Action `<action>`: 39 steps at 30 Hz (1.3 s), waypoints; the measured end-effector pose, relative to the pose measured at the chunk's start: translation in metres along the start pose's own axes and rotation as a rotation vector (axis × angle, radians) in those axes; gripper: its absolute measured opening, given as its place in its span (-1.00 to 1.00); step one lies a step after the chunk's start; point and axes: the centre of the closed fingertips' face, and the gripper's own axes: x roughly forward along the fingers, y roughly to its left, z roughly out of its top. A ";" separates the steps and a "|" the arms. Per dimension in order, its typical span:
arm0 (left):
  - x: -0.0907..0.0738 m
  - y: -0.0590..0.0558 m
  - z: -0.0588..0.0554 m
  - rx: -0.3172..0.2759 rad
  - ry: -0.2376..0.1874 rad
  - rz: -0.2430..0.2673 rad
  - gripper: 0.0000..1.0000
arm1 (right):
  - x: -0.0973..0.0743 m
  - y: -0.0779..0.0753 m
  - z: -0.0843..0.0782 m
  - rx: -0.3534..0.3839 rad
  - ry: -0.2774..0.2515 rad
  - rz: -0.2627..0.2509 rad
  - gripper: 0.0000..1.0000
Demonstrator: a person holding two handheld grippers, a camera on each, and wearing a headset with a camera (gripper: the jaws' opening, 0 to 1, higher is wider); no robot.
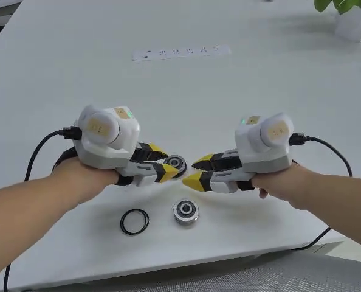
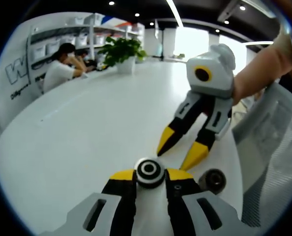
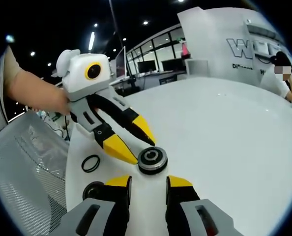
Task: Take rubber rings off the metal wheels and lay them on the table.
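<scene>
Near the front edge of the white surface (image 1: 241, 91), in the head view, my left gripper (image 1: 170, 168) clamps a silver metal wheel (image 1: 175, 163). A second metal wheel (image 1: 185, 210) lies flat beside a loose black rubber ring (image 1: 134, 221), with open room beyond. In the left gripper view, the held wheel's round face points up. The right gripper (image 2: 178, 156) is opposite. In the right gripper view, my jaws stand apart, empty, just short of that wheel.

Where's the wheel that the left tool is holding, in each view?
Head view: held wheel at centre.
Left gripper view: held wheel bottom centre, between the jaws.
Right gripper view: held wheel just below centre.
Landmark: the second wheel, lying on the table near it.
</scene>
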 end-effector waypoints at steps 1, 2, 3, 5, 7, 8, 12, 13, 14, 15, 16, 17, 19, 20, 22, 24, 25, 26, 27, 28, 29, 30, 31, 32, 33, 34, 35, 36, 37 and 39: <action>0.000 0.000 0.001 0.001 0.001 0.001 -0.53 | 0.000 0.000 0.000 0.000 0.001 0.000 -0.50; 0.001 0.000 0.001 0.000 0.002 0.001 -0.53 | 0.000 0.000 -0.001 -0.001 0.002 0.001 -0.50; 0.001 0.000 0.001 0.003 0.003 0.003 -0.54 | 0.000 0.000 -0.001 0.000 0.002 0.002 -0.50; 0.002 0.000 0.001 0.006 0.006 0.003 -0.56 | 0.000 -0.001 -0.001 -0.003 0.003 0.002 -0.50; 0.003 -0.001 0.001 0.008 0.009 0.002 -0.58 | 0.000 -0.001 -0.001 -0.002 0.000 0.001 -0.49; 0.004 -0.002 0.000 0.010 0.013 0.002 -0.59 | 0.001 -0.001 -0.001 -0.001 0.000 0.000 -0.49; 0.006 -0.003 0.002 0.024 0.008 0.004 -0.63 | 0.001 -0.003 -0.001 0.000 -0.002 -0.005 -0.49; 0.006 -0.004 0.001 0.033 0.011 0.005 -0.65 | 0.001 -0.003 0.000 0.000 -0.002 -0.006 -0.49; 0.007 -0.004 -0.001 0.040 0.025 0.001 -0.65 | 0.001 -0.003 -0.001 0.001 -0.003 -0.008 -0.49; 0.008 -0.003 0.000 0.038 0.016 0.008 -0.65 | 0.001 -0.003 -0.001 0.001 -0.004 -0.008 -0.49; 0.008 -0.002 0.001 0.037 0.011 0.013 -0.66 | 0.001 -0.003 -0.001 0.002 -0.005 -0.008 -0.49; 0.008 0.000 0.000 0.035 0.010 0.016 -0.68 | 0.002 -0.004 -0.001 0.001 -0.005 -0.008 -0.49; 0.008 0.004 0.001 0.049 0.004 0.034 -0.72 | 0.002 -0.004 0.000 0.001 -0.007 -0.009 -0.49; 0.007 0.002 0.001 0.037 0.004 0.029 -0.72 | 0.002 -0.004 0.001 0.003 -0.012 -0.009 -0.49; 0.007 0.001 0.002 0.033 0.002 0.032 -0.72 | 0.003 -0.004 0.003 0.003 -0.019 -0.014 -0.48; 0.007 0.000 0.003 0.030 0.001 0.036 -0.72 | 0.004 -0.005 0.004 0.003 -0.025 -0.018 -0.48; 0.007 0.000 0.003 0.028 0.000 0.039 -0.72 | 0.004 -0.005 0.005 0.006 -0.028 -0.021 -0.48; 0.007 0.000 0.003 0.028 -0.001 0.041 -0.72 | 0.005 -0.006 0.006 0.006 -0.031 -0.023 -0.48; 0.006 0.000 0.003 0.025 -0.001 0.043 -0.72 | 0.007 -0.006 0.007 0.008 -0.033 -0.024 -0.48; 0.006 0.000 0.003 0.025 -0.002 0.045 -0.72 | 0.008 -0.006 0.008 0.006 -0.033 -0.025 -0.49; 0.006 0.000 0.003 0.025 -0.002 0.046 -0.72 | 0.009 -0.006 0.008 0.002 -0.033 -0.025 -0.49; 0.005 -0.001 0.003 0.023 -0.002 0.048 -0.72 | 0.011 -0.005 0.009 -0.002 -0.034 -0.025 -0.49; 0.005 -0.001 0.002 0.022 -0.002 0.049 -0.72 | 0.012 -0.005 0.009 -0.006 -0.033 -0.026 -0.50; 0.005 -0.001 0.002 0.021 -0.003 0.052 -0.72 | 0.014 -0.005 0.010 -0.009 -0.031 -0.028 -0.50; 0.005 -0.001 0.002 0.019 -0.003 0.053 -0.73 | 0.015 -0.005 0.010 -0.009 -0.031 -0.028 -0.51; 0.004 -0.002 0.002 0.018 -0.004 0.055 -0.73 | 0.016 -0.005 0.009 -0.012 -0.028 -0.030 -0.52; 0.004 -0.001 0.002 0.016 -0.004 0.056 -0.73 | 0.017 -0.005 0.009 -0.017 -0.023 -0.032 -0.53; 0.004 -0.001 0.002 0.015 -0.005 0.057 -0.73 | 0.017 -0.007 0.007 -0.030 -0.013 -0.044 -0.55; 0.004 -0.001 0.002 0.014 -0.005 0.058 -0.73 | 0.017 -0.008 0.006 -0.032 -0.007 -0.049 -0.58; 0.004 -0.001 0.001 0.013 -0.005 0.058 -0.73 | 0.016 -0.008 0.007 -0.029 -0.013 -0.048 -0.59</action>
